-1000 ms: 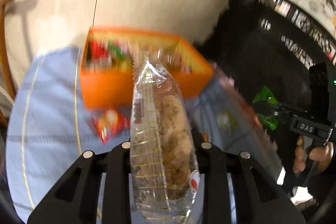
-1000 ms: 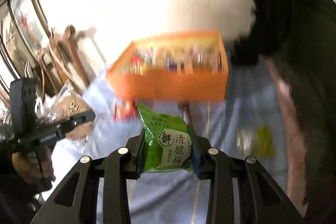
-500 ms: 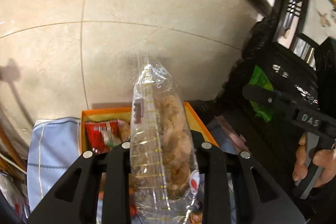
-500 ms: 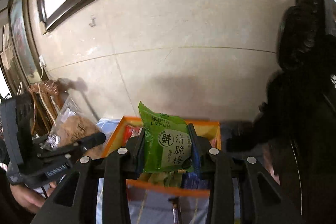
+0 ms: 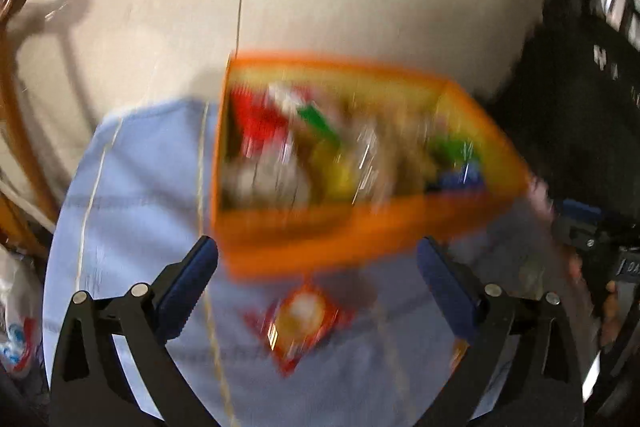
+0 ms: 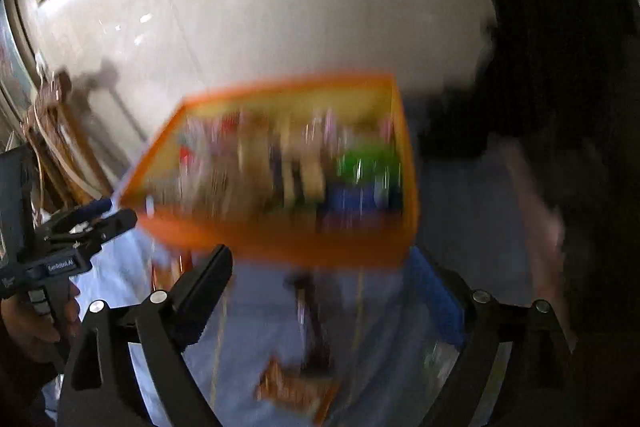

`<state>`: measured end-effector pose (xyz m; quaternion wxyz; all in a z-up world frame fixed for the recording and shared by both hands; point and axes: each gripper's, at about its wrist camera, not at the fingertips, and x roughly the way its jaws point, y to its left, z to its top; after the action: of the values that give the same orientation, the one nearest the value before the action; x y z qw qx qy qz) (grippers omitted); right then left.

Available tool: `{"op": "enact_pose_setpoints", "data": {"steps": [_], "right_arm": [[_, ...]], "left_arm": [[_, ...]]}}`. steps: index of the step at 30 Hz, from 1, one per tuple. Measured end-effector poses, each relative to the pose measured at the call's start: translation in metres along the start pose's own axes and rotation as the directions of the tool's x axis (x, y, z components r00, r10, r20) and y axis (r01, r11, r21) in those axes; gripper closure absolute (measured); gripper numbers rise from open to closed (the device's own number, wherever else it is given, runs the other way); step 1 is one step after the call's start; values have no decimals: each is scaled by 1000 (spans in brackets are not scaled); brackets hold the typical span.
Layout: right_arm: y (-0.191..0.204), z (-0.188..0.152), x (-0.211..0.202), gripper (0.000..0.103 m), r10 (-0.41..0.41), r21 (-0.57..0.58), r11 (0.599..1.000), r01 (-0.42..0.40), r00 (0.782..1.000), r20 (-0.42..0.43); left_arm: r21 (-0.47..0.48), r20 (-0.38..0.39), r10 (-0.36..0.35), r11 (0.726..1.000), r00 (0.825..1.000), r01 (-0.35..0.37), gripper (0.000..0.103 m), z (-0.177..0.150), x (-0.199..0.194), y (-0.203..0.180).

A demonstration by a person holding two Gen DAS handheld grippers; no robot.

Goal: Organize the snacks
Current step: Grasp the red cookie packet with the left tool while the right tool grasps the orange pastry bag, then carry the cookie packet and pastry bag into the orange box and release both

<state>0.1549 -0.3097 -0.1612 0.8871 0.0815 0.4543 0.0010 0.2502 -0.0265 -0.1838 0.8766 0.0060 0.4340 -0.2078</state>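
An orange box (image 5: pixel 340 239) full of blurred snack packets stands on a light blue tablecloth (image 5: pixel 132 187). My left gripper (image 5: pixel 316 247) hovers just before the box's near wall, its jaws opening wide with nothing between them. A red packet (image 5: pixel 298 323) lies on the cloth under it. In the right wrist view the same orange box (image 6: pixel 280 239) holds a green packet (image 6: pixel 368 159) at its right end. My right gripper (image 6: pixel 320 257) is also opening and holds nothing. The left gripper (image 6: pixel 96 215) shows at the left edge.
An orange-brown packet (image 6: pixel 296 391), a dark thin object (image 6: pixel 312 323) and a clear wrapper (image 6: pixel 436 355) lie on the cloth near me. A wooden chair (image 5: pixel 20 147) stands left of the table. Dark furniture (image 5: pixel 580 107) stands to the right. A pale wall lies behind.
Both grippers have let go: the clear bag of brown snack left the left jaws and the green packet left the right jaws. Both views dropped toward the orange box.
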Motion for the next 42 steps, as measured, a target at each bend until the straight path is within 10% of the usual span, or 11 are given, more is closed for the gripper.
{"op": "enact_pose_setpoints", "data": {"steps": [7,19,24,27,32,42], "right_arm": [[30,-85,32,13,-77,-151,987,53,984,-158],[45,-107,84,4,-153,-203,972,119,975,-164],[43,-115,92,3,-120,-167,982,92,979,-164],[45,-116,97,3,-115,-168,982,84,977,-180],[52,-114,97,43,-89,-153,986,66,985,-150],[41,-112,87,46,-2,-114,993,-13,991,-132]], "left_arm": [[-7,-129,73,997,989,-75,6,-83,25,25],[-25,-195,153,987,969,-161,7,-56,91,0],[3,-149,126,992,981,-127,49,-58,91,-1],[-10,-138,74,997,988,-77,54,-64,88,6],[24,-108,36,999,993,-34,54,-70,81,6],[17,-97,-36,999,995,38,53,-77,57,8]]}}
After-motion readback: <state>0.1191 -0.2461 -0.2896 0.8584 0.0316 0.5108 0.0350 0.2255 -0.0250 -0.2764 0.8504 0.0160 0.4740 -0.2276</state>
